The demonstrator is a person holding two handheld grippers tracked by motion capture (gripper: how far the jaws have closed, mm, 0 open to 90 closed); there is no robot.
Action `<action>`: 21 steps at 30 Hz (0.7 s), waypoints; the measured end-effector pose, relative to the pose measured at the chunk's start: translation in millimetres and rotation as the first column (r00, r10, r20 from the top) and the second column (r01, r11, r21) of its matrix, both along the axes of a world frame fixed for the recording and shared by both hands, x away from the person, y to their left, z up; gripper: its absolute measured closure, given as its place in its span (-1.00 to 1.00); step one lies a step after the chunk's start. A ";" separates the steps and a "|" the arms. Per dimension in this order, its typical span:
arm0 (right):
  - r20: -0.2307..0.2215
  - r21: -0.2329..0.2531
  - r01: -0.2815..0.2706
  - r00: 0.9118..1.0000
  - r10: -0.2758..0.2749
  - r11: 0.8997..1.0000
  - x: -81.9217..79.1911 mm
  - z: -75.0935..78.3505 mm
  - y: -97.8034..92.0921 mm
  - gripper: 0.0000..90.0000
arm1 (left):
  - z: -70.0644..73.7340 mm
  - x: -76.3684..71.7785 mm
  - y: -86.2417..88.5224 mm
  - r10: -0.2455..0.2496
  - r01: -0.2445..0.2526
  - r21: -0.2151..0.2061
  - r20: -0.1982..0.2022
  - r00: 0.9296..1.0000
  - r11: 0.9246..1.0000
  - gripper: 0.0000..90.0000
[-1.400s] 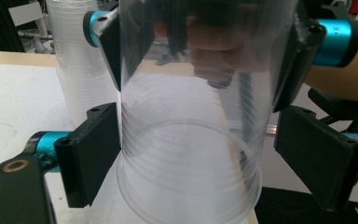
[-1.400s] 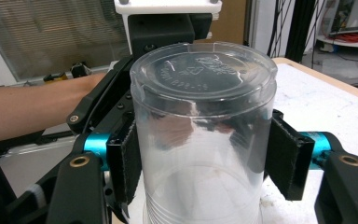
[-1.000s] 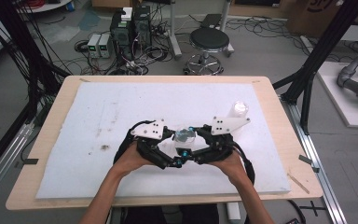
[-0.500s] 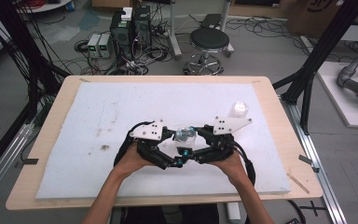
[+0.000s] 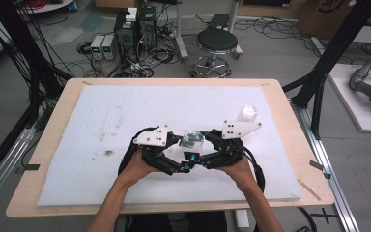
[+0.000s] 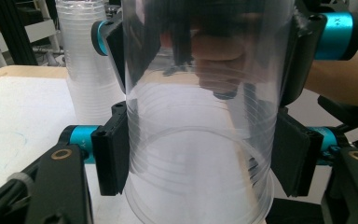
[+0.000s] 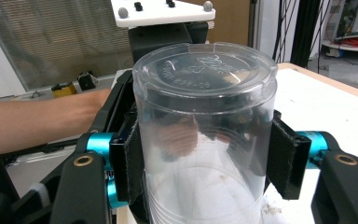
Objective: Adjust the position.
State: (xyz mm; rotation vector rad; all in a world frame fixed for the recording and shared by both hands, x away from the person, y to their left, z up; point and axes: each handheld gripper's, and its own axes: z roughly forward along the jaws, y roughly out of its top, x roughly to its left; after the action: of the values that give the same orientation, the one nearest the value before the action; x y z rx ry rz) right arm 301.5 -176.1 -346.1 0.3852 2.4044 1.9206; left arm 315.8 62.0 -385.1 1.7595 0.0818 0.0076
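Note:
A clear plastic cup [image 5: 192, 139] stands upside down above the white board, near its front middle, and both grippers hold it from opposite sides. My left gripper [image 5: 183, 143] is shut on its lower part, black pads [image 6: 109, 154] pressed against the ribbed wall [image 6: 200, 140]. My right gripper [image 5: 203, 141] is shut on the same cup [image 7: 205, 93], higher up, its pads [image 7: 284, 158] against the sides. The embossed base faces up. Ridges near the rim hint at nested cups; I cannot tell how many.
A tall stack of clear cups [image 5: 248, 113] stands on the white foam board [image 5: 101, 116] behind the right gripper, and also appears as the stack [image 6: 81, 60] in the left gripper view. A wooden table edge [image 5: 314, 183] rims the board. A stool [image 5: 216, 43] and cables lie beyond.

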 end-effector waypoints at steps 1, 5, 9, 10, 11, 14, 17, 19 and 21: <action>-0.001 -0.001 -0.001 1.000 0.001 1.000 0.0 -0.1 -0.1 -0.15 | 0.0 0.0 0.0 0.001 -0.001 0.001 0.001 1.000 1.000 -0.28; -0.001 -0.001 -0.002 1.000 0.002 1.000 0.3 -0.5 -0.2 -0.15 | -0.2 0.0 0.0 0.000 0.000 0.005 -0.001 1.000 1.000 -0.27; -0.003 -0.006 -0.006 1.000 0.006 1.000 0.4 -1.1 0.0 -0.20 | -0.1 0.0 0.1 -0.003 0.003 0.016 0.003 1.000 1.000 -0.26; 0.003 -0.011 -0.002 1.000 0.002 1.000 0.2 -1.2 0.4 -0.29 | -0.1 -0.3 -0.1 -0.003 0.003 0.014 0.000 1.000 1.000 -0.26; 0.006 -0.020 0.000 1.000 0.000 1.000 -0.1 -1.2 1.0 -0.39 | 0.0 -0.4 0.1 -0.004 0.004 0.013 0.001 1.000 1.000 -0.26; 0.007 -0.040 0.010 1.000 -0.010 0.999 -0.9 -1.0 2.3 -0.56 | 0.5 -0.7 1.5 0.001 -0.001 0.017 -0.001 1.000 1.000 -0.26; 0.013 -0.066 0.007 1.000 -0.006 0.998 -2.6 0.0 2.5 -0.59 | 1.3 -0.9 4.9 0.004 -0.004 0.037 -0.001 1.000 0.999 -0.26; 0.013 -0.088 0.002 1.000 -0.001 0.996 -4.0 0.7 2.1 -0.59 | 2.6 -0.8 8.1 0.006 -0.006 0.060 -0.004 1.000 0.998 -0.26; 0.009 -0.099 -0.009 1.000 0.010 0.995 -5.0 0.6 1.5 -0.59 | 4.4 -0.7 11.6 0.009 -0.008 0.093 -0.005 1.000 0.996 -0.27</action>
State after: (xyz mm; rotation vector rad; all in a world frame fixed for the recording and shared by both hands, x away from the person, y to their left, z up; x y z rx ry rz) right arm 296.5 -174.6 -345.5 0.3599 2.4870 1.7935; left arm 315.1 73.6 -380.7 1.8522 0.0945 0.0129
